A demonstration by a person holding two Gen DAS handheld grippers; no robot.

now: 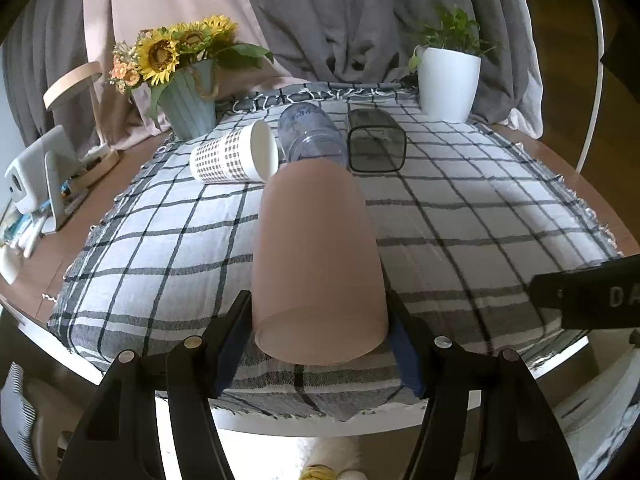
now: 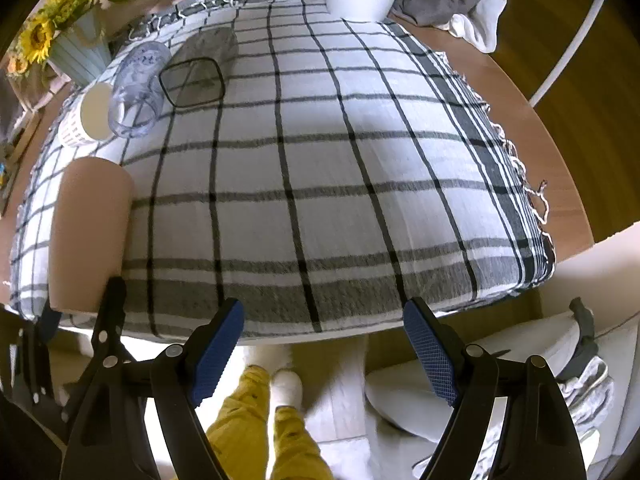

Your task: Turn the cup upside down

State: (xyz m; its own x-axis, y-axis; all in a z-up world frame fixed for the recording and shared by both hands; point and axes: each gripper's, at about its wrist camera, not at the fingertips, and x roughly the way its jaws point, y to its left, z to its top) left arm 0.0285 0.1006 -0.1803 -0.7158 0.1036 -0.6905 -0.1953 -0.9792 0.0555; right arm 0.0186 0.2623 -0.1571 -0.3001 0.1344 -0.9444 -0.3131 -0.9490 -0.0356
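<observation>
1. My left gripper (image 1: 320, 344) has its two black arms on both sides of the pink cup (image 1: 318, 256). The blue pads press on the cup's wide end, so I am holding it.
2. The pink cup looks smooth and dull, not shiny. It is round, with the narrow end pointing away from me. It is at the near edge of the table, over the checked cloth (image 1: 460, 216).
3. My right gripper (image 2: 324, 356) is spread wide with nothing between its fingers. Its blue pads (image 2: 218, 354) are bumpy, like a tiny net.
4. The cloth is soft and woven, white with dark lines, and has little strings along its edges.
5. Three more cups lie on their sides at the far end of the cloth: a white cup with small dark squares (image 1: 236, 156), a clear glass (image 1: 310, 136) with blue marks, and a dark see-through square cup (image 1: 376, 144).
6. Only my left camera shows the whole white pot (image 1: 448, 84) with its green plant, and the ribbed blue vase (image 1: 190, 100) of sunflowers.
7. Only my right camera shows the yellow trousers (image 2: 256, 424) and white sock under the table edge. It sees the pink cup from the side, on the left.
</observation>
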